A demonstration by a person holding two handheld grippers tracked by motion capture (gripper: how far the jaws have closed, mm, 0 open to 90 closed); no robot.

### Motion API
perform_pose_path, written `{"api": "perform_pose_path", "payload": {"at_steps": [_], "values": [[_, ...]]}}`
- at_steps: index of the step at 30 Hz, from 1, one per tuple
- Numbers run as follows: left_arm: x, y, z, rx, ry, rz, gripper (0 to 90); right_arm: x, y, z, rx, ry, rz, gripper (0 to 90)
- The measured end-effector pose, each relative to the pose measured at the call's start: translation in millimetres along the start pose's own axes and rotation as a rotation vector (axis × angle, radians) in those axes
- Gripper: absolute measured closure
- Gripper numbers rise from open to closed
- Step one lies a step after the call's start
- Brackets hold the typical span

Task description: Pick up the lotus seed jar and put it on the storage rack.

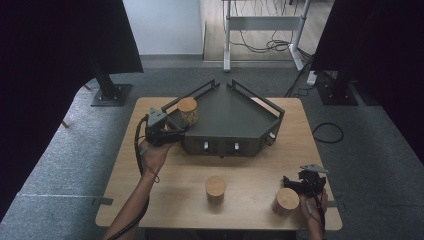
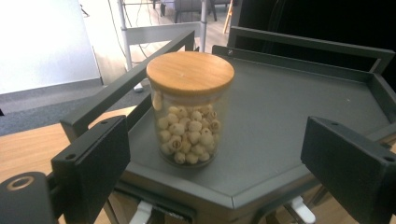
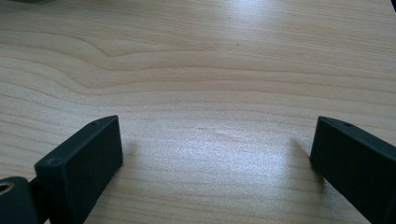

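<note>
A glass jar of pale round nuts point(image 2: 189, 109) with a wooden lid stands upright at the left corner of a dark grey railed tray point(image 2: 280, 126). My left gripper point(image 2: 219, 179) is open just short of that jar, its jaws wide apart and level with the tray's front edge, touching nothing. From above, the left gripper point(image 1: 176, 134) sits at the tray's point(image 1: 235, 117) left front corner, beside the jar point(image 1: 188, 111). My right gripper point(image 3: 215, 158) is open over bare wood. In the high view the right gripper point(image 1: 296, 183) is at the front right, close to a wooden-lidded jar point(image 1: 287, 201).
Another lidded jar point(image 1: 215, 189) stands in the middle front of the wooden table point(image 1: 165, 200). The tray's front face carries small white latches point(image 1: 205, 145). Beyond the table are grey carpet, black stands, a white desk frame point(image 1: 227, 35) and floor cables.
</note>
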State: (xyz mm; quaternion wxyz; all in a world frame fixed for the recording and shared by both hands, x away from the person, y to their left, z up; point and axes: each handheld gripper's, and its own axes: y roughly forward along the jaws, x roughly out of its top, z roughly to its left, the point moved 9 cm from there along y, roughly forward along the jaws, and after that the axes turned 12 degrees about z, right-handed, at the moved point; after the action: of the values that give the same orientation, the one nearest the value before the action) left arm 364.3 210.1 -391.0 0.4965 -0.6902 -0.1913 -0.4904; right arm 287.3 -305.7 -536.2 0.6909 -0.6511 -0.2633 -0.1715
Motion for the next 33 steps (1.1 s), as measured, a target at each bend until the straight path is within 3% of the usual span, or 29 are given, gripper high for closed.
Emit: {"api": "perform_pose_path", "payload": {"at_steps": [12, 17, 33], "values": [[-20.4, -15.2, -0.2, -0.003, -0.003, -0.015, 8.4, -0.3, -0.2, 0.1, 0.000, -0.001, 0.000, 2.1], [-31.4, -21.9, 1.5, -0.018, -0.026, -0.017, 8.4, -0.2, -0.3, 0.1, 0.000, -0.001, 0.000, 2.1], [-61.0, -38.0, 3.1, -0.004, -0.035, -0.005, 8.7, -0.3, -0.4, -0.5, 0.006, -0.013, 0.001, 2.1]]}}
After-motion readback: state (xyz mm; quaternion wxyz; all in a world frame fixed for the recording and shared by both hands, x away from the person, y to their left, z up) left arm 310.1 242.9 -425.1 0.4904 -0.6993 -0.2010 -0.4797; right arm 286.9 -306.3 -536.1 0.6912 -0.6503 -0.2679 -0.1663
